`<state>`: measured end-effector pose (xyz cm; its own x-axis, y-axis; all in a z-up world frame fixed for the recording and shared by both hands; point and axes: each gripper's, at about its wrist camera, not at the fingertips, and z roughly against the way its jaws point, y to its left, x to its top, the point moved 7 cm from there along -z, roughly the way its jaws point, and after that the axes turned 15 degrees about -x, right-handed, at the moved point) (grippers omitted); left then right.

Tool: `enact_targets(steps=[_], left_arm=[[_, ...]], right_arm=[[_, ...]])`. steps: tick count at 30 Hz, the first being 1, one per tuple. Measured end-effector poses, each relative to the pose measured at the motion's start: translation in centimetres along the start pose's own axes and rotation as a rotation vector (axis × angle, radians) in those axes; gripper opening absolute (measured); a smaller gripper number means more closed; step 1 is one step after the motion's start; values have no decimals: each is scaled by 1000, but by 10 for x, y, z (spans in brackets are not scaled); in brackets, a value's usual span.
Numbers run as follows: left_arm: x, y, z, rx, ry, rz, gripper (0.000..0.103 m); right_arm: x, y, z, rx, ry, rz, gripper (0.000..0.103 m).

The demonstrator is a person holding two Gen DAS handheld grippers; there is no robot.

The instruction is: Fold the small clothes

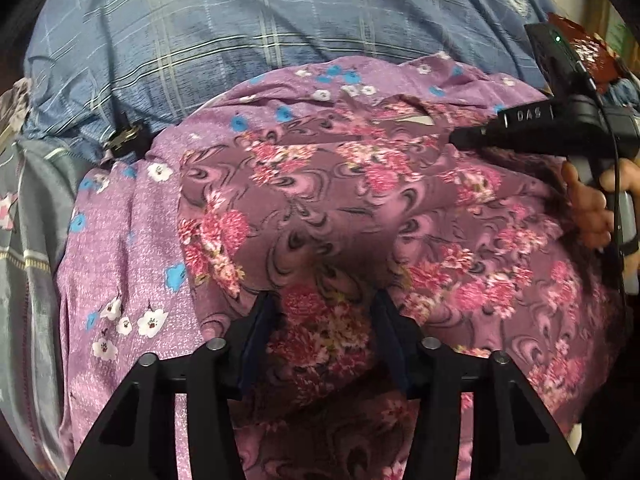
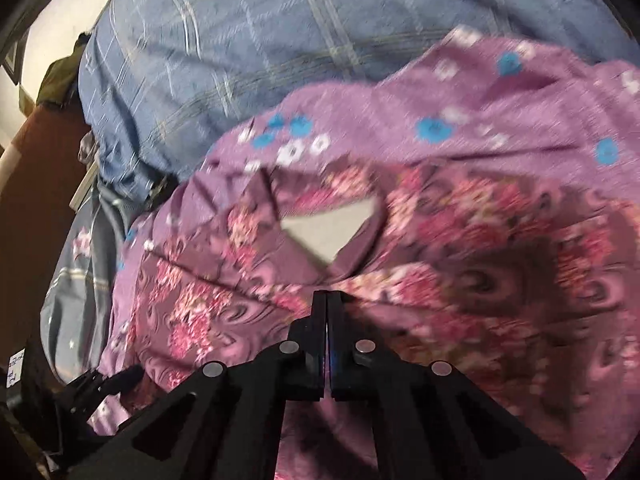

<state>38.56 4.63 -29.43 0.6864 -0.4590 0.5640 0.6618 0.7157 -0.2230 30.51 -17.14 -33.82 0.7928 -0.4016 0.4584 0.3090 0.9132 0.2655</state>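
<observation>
A dark purple garment with pink flowers lies spread on top of a lighter purple cloth with blue and white flowers. My left gripper is open, its fingers standing apart over the garment's near edge. My right gripper is shut on the garment's fabric just below its neck opening; it also shows in the left wrist view at the garment's far right edge. The right wrist view is blurred by motion.
A blue checked bedsheet covers the bed behind the clothes. A grey patterned cloth lies at the left. A dark clip-like object sits at the sheet's edge. A red patterned cloth lies at far right.
</observation>
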Motion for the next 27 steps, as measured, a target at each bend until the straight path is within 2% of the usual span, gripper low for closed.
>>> enact_targets(steps=[2,4,6,7,8,10,11,13,14,16,18,20,22,27], left_arm=[[5,-5,9,-45,-32,3,44],[10,-11,15,-102,-71,13,45],[14,-19,16,-129,-83,-4,45],[13,-23,14,-120,-75,-22,45],[13,-26,10,-107,-60,-38,45],[11,-29,0,-82,-23,-53,45],[10,-28,-3,-72,-10,-51,45],[12,-27,-4,-75,-11,-43,45],[13,-25,-2,-82,-19,-29,45],[14,-21,2,-85,-31,-8,45],[13,-18,5,-77,-32,1,45],[13,-15,3,-66,-28,9,45],[13,-12,3,-67,-33,18,45],[14,-10,7,-72,-45,32,45]], right_arm=[[2,3,16,52,-10,7,10],[-6,13,39,105,-19,65,10],[-27,28,58,157,25,163,12],[-35,32,62,185,55,190,18],[-44,36,66,215,91,208,34],[-57,38,68,262,153,177,56],[-62,35,65,274,181,142,55],[-71,27,54,239,220,95,49],[-73,23,48,219,237,63,36],[-79,11,30,241,307,-63,23],[-81,2,19,281,344,-175,23],[-79,-2,16,318,347,-248,27],[-77,-8,14,340,346,-327,26],[-74,-12,10,344,309,-382,24]])
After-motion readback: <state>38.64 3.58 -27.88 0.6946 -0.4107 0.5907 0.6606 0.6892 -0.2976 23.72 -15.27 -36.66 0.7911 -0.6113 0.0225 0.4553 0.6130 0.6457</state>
